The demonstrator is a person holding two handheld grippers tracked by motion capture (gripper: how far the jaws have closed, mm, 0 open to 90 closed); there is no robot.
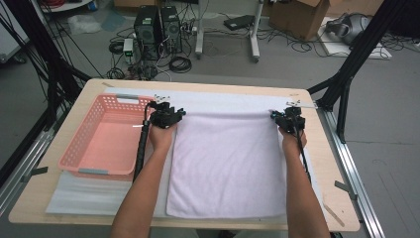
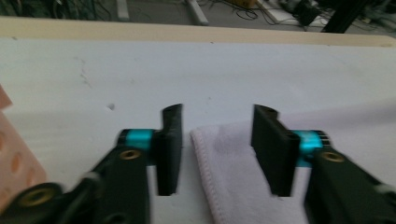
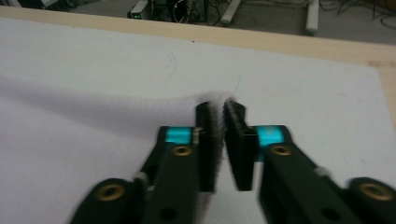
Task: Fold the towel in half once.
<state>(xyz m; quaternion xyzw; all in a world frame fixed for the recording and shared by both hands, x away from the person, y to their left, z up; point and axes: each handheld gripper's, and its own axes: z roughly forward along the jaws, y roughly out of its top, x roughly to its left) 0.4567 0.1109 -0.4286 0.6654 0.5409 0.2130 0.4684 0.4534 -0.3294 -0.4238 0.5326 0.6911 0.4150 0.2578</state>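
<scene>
High view: we see a white towel (image 1: pixel 228 166) spread flat over the middle of a light wooden table (image 1: pixel 341 198), its near edge close to the table's front, its far edge held at both corners. Under it lies a thin white foam sheet (image 1: pixel 84 196) that runs out to the left and beyond the far edge.

At the far left corner, our left gripper (image 1: pixel 167 115) has its jaws standing apart. In the left gripper view (image 2: pixel 215 140) the towel's hemmed corner (image 2: pixel 210 154) lies on the sheet between the two black jaws, with a clear gap on either side, so nothing presses on it.

At the far right corner, our right gripper (image 1: pixel 286 118) meets the towel's edge. In the right gripper view (image 3: pixel 220 140) the jaws stand close together with a raised fold of towel (image 3: pixel 218 105) between them; whether both jaws actually press on the cloth we cannot tell through the blur.

Just left of the towel, touching the left forearm's side, sits a pink perforated plastic basket (image 1: pixel 79 144) with grey handle grips at its near and far rims. It rests partly on the foam sheet, and we see nothing inside it but its bare pink floor.
</scene>
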